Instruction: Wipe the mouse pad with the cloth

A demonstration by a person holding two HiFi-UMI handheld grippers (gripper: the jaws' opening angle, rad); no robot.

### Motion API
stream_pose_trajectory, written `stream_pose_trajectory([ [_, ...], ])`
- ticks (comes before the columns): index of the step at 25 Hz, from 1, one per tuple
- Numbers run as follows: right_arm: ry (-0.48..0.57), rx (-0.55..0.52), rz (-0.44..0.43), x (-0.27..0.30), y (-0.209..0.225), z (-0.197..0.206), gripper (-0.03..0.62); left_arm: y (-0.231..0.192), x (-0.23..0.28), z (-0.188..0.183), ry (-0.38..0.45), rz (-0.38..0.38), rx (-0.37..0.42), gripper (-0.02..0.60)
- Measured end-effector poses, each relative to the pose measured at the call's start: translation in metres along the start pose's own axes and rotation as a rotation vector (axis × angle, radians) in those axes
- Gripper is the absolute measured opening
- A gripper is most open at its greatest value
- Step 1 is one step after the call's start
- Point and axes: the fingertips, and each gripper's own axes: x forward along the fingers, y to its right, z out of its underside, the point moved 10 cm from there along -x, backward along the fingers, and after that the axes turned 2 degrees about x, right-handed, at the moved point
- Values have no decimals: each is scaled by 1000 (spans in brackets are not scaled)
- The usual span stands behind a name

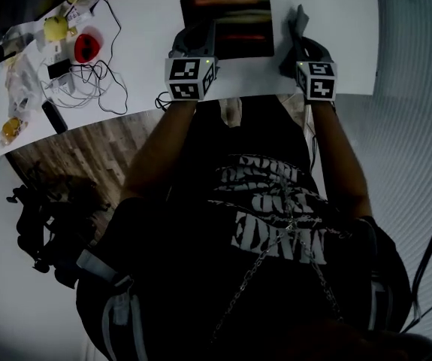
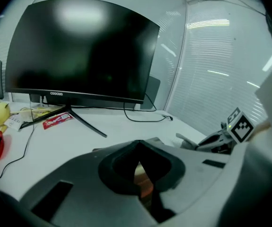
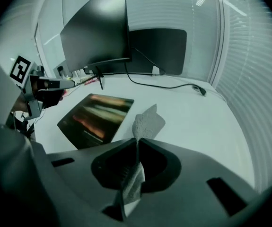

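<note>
- Right tool (image 3: 137, 140): jaws clamped on the cloth (image 3: 148, 121). The grey mesh fabric runs between the pads, with one end sticking out past the tips and the other hanging back behind them.
- Cloth sits just off the right edge of the mouse pad (image 1: 228, 22), with a narrow strip of white counter (image 1: 144, 36) between them. Can't tell whether the free end touches the counter.
- Mouse pad lies flat on the counter, centred in front of the person. It is a dark rectangle with orange streaks, and nothing rests on it.
- Left tool (image 2: 138, 144): jaws together at the tips. The pad's orange print shows through the gap behind them.
- In the head view the left tool's tips are at the pad's left edge. Can't tell whether they press on it.
- The two tools flank the pad, left and right, both angled down.
- A monitor (image 2: 79, 51) stands at the back of the counter, its screen dark.
- Clutter is well left of the pad: a red round item (image 1: 88, 47), a yellow item (image 1: 55, 27) and a cable tangle (image 1: 88, 77).
</note>
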Motion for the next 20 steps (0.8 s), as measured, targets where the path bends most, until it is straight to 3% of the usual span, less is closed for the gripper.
stream_pose_trajectory([
  [7, 118, -71, -181, 17, -85, -76, 17, -60, -48, 5, 26, -147, -20, 5],
  [14, 64, -160, -313, 83, -187, -112, 17, -111, -106, 26, 21, -277, -116, 5],
  [20, 1, -205, -329, 129, -224, -111, 17, -126, -134, 46, -5, -330, -136, 5],
])
